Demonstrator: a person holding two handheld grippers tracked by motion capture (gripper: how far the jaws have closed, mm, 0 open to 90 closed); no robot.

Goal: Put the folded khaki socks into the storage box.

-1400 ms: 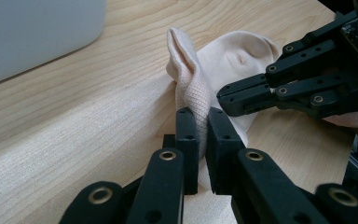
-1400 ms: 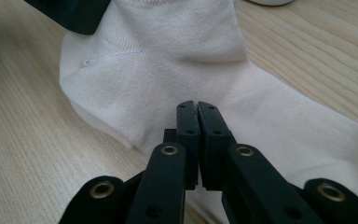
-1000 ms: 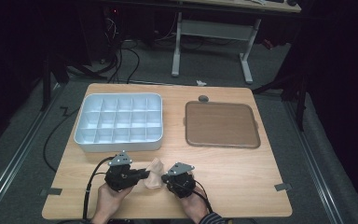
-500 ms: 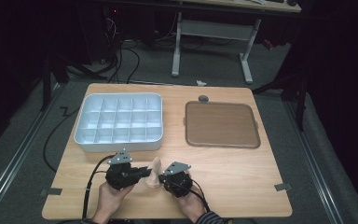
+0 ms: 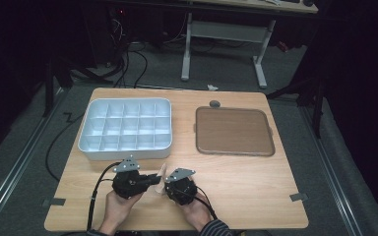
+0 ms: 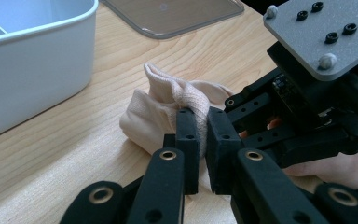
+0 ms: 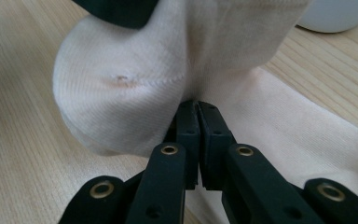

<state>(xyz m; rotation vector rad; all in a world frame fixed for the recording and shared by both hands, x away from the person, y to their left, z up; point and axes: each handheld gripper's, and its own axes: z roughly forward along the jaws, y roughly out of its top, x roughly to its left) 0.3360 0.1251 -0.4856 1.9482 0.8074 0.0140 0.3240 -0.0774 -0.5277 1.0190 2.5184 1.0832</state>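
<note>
A cream sock [image 5: 160,176] lies bunched near the front edge of the wooden table [image 5: 236,196], between my two grippers. My left gripper [image 6: 203,122] is shut on a fold of the sock's [image 6: 168,100] ribbed fabric. From the opposite side my right gripper [image 7: 198,109] is shut on the sock [image 7: 121,70] low down, at a seam by the toe. In the high view the left gripper [image 5: 153,179] and the right gripper [image 5: 167,184] point at each other, tips almost meeting. A hand holds each one.
A white compartment tray [image 5: 123,153] stands just behind the grippers at the left. A flat brown lid [image 5: 234,130] lies at the back right, with a small dark round thing [image 5: 215,103] behind it. Cables trail off the table's front left.
My right gripper has edged a little to the left, closer to the left one. The left gripper has stayed put, and both keep their hold on the sock.
</note>
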